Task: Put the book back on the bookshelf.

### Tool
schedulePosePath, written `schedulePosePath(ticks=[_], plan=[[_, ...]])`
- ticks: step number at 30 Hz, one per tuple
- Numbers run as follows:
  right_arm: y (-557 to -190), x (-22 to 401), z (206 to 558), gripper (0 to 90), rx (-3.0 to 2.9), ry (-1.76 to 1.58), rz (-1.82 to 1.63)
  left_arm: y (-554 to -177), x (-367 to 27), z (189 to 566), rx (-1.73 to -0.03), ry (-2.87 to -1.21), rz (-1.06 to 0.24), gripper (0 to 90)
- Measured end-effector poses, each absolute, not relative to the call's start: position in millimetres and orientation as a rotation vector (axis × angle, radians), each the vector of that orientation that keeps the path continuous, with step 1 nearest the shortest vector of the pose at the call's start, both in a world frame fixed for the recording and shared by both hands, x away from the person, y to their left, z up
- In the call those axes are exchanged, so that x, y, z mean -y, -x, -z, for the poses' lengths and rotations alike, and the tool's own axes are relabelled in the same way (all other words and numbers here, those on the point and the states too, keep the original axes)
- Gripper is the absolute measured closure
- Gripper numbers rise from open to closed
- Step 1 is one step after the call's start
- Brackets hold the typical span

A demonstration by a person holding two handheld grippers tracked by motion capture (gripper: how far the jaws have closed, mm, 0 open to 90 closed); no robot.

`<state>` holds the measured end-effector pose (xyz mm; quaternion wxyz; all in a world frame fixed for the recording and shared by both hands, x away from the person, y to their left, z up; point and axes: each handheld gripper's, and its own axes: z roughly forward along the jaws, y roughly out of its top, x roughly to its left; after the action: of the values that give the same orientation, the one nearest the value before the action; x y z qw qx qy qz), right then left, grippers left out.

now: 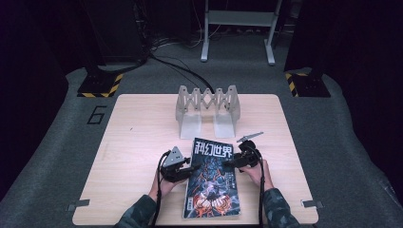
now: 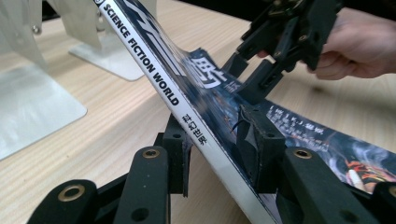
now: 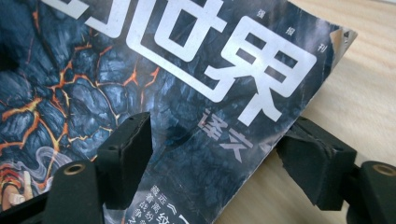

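The left gripper (image 2: 219, 140) is clamped on the spine edge of a magazine (image 1: 212, 178), one jaw under it and one on the cover, tilting that side off the table (image 1: 138, 142). At the magazine's right edge, the right gripper (image 3: 219, 163) has its jaws apart: one lies on the cover, the other stands clear past the edge, and neither pad presses the paper.

The magazine sits at the near middle of the table, its title toward the far side, its right half still resting on the wood. Judging by the scene, the lift has only begun; carrying the magazine off and standing it somewhere remains to be done.

Beyond it, at the far middle, stands a folding metal book rack (image 1: 207, 108), its slots vacant and the likely destination. A small grey plate (image 1: 250, 137) lies just beyond the right hand (image 1: 259, 172), close to any path toward the rack. With one gripper holding, the limp magazine may sag or slip as it rises. Dark stands and cables lie on the floor behind the table.
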<state>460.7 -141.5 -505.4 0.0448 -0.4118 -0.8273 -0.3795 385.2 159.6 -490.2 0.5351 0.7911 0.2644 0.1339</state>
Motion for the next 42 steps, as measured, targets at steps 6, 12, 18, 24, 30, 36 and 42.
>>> schedulePosePath(ticks=[6,12,18,24,30,36,42], plan=[[-463,141,508,25.3,2.478,1.239,1.203,-384,-163,488,-0.584,-1.868,-0.309,66.2],[-461,145,505,54.4,2.5,1.322,1.241,-391,-167,486,-0.615,-1.906,-0.269,65.2],[-452,135,495,79.5,2.559,1.367,1.266,-405,-162,494,-0.723,-2.044,-0.208,58.8],[-440,117,480,86.8,2.698,1.337,1.277,-414,-163,500,-0.806,-2.114,-0.143,53.5],[-425,110,463,88.1,2.753,1.26,1.395,-423,-170,511,-0.885,-2.091,-0.01,48.2],[-413,104,444,88.2,2.796,1.153,1.484,-435,-176,520,-0.974,-2.005,0.116,41.3],[-406,100,438,88.2,2.824,1.112,1.515,-452,-178,520,-1.027,-1.933,0.155,39.8]])
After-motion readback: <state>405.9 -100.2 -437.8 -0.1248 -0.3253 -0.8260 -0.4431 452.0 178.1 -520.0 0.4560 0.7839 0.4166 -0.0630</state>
